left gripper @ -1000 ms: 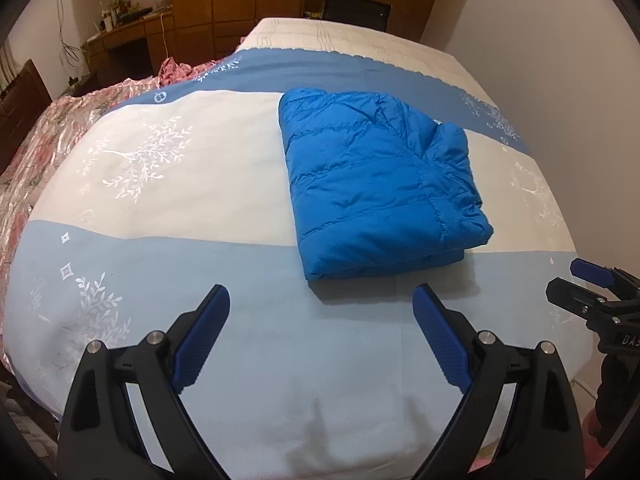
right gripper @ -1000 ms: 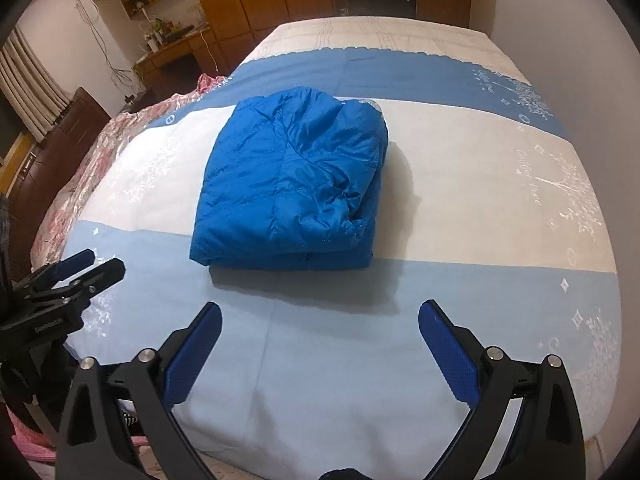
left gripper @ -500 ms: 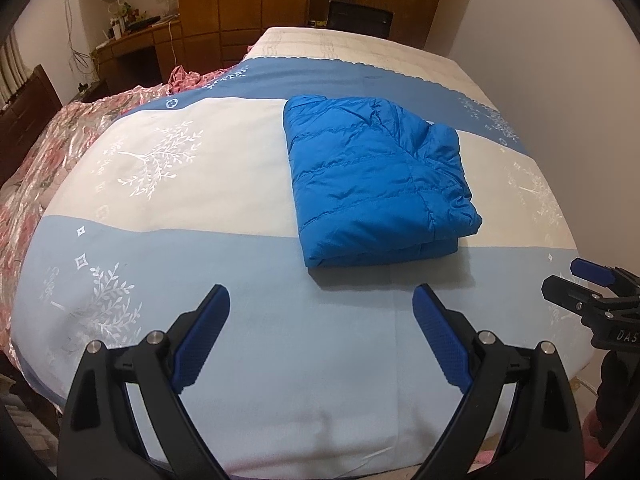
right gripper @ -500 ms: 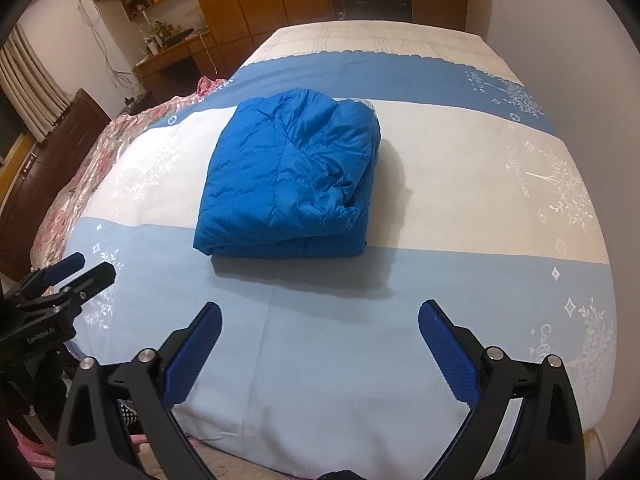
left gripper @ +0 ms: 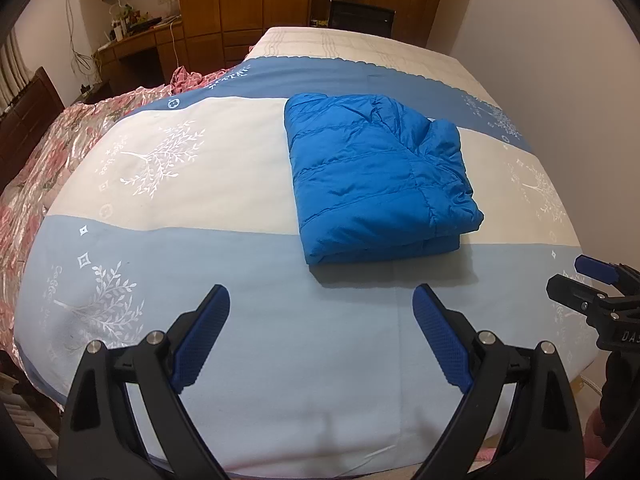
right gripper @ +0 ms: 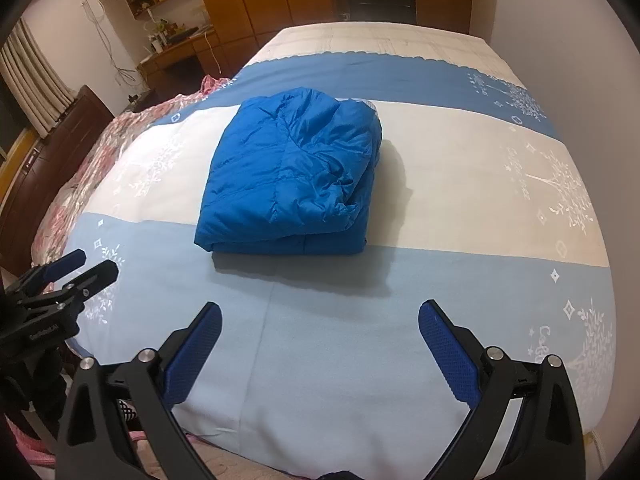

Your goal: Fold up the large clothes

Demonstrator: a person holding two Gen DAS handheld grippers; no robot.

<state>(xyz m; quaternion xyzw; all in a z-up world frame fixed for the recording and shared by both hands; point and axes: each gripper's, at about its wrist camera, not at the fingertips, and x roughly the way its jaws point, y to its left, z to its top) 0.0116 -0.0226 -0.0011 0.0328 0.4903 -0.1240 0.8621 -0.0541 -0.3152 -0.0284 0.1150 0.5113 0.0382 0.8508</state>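
The folded blue jacket (left gripper: 380, 176) is lying in the frame's centre on the bed cover (left gripper: 256, 320), long axis running toward the top. Left gripper (left gripper: 320, 336) and right gripper (right gripper: 320, 348) are gaping wide, empty.

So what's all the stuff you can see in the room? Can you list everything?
Puffy jacket: one, bright blue, folded, lying in the middle of the bed.
Bed cover: one, striped blue and cream with white tree prints, spread over the bed.
Flowery blanket: one, pink, bunched along the bed's left side.
Wardrobe: one, brown wood, beyond the bed's far end.
Desk: one, brown wood, cluttered, far left.
Left gripper: one, black with blue pads, open, above the near edge.
Right gripper: one, same colours, open, beside it.
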